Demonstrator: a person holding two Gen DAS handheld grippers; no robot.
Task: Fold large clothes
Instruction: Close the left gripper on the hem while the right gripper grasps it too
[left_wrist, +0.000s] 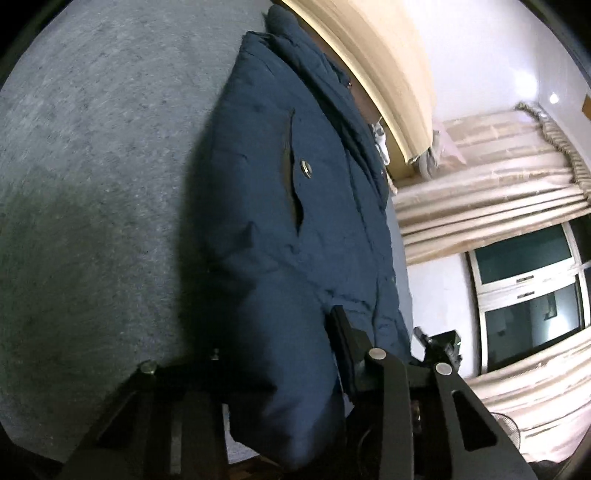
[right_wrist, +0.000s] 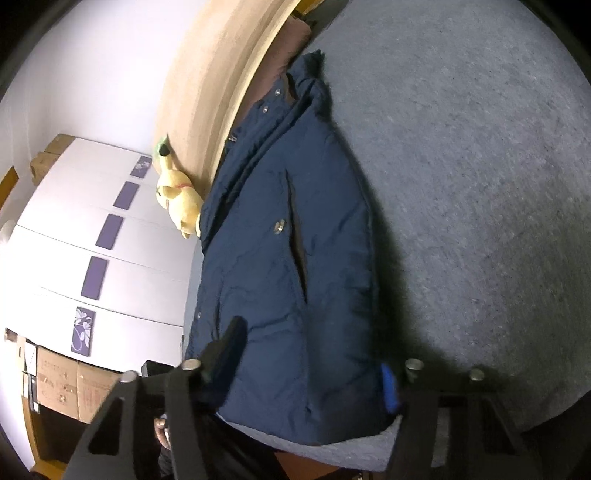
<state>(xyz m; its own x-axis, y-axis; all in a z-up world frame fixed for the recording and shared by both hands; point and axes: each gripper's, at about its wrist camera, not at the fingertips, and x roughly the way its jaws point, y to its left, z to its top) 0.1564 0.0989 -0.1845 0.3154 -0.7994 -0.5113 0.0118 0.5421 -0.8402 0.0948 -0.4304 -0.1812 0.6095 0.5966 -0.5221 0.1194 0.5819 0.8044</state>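
Observation:
A navy padded jacket (left_wrist: 280, 229) lies on a grey bed cover (left_wrist: 92, 166), its collar toward the headboard. My left gripper (left_wrist: 280, 373) is closed on the jacket's hem, with thick fabric bunched between the fingers (left_wrist: 345, 343). In the right wrist view the same jacket (right_wrist: 280, 266) runs up from the fingers. My right gripper (right_wrist: 314, 373) is closed on the hem too, one finger (right_wrist: 231, 347) on top and the blue-padded one (right_wrist: 388, 387) at the jacket's side edge. A slanted pocket with a snap shows in both views.
A beige headboard (left_wrist: 376, 62) stands behind the collar. Curtains (left_wrist: 491, 192) and a dark window (left_wrist: 528, 295) are beyond the bed. A yellow plush toy (right_wrist: 179, 203), white wardrobe doors (right_wrist: 110, 229) and cardboard boxes (right_wrist: 70, 387) are on the other side.

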